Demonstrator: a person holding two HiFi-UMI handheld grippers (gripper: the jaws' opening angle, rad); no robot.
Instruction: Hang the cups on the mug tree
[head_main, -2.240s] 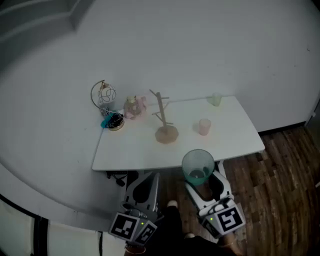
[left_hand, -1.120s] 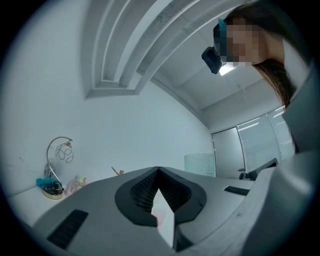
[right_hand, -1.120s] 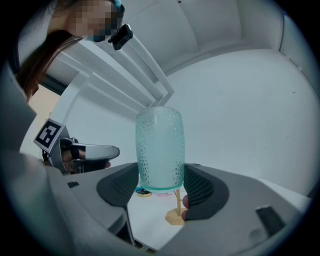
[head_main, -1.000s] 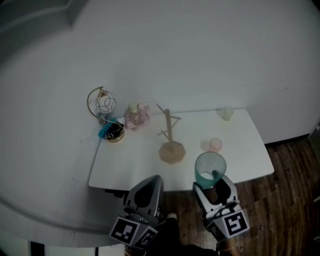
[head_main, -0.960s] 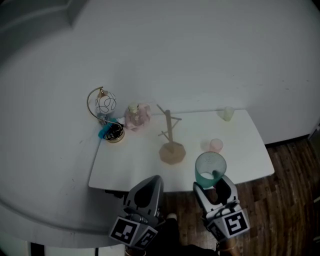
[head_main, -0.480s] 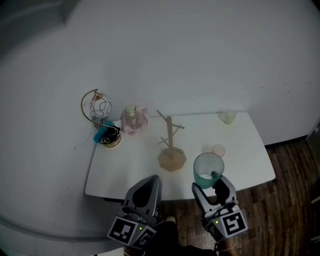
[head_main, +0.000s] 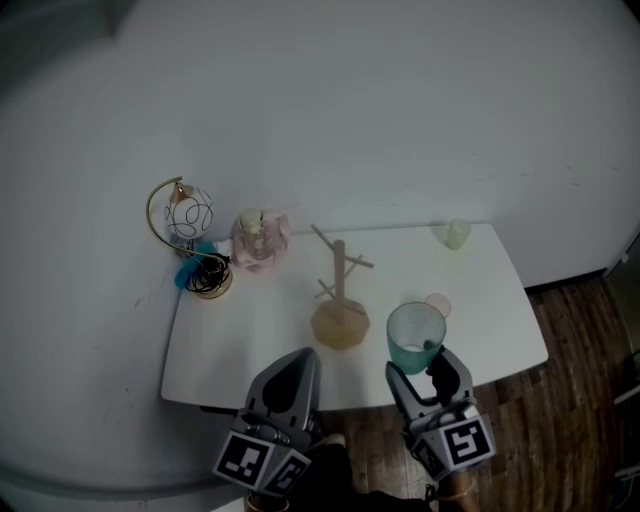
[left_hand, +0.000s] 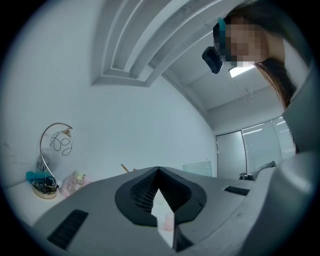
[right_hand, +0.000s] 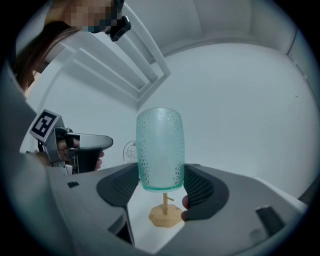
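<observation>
Hovering at the near edge of the white table (head_main: 240, 330), both grippers sit side by side, pointing forward and up. The right gripper (head_main: 420, 368) has its jaws spread wide and clamped on the lower part of a teal dimpled cup (head_main: 415, 335), just right of the wooden mug tree (head_main: 340, 300). The left gripper (head_main: 298, 365) is empty, its jaw tips pinched together. A pink cup (head_main: 437, 305) stands just behind the held one. A pale cup (head_main: 455, 234), possibly green, sits near the far right corner.
</observation>
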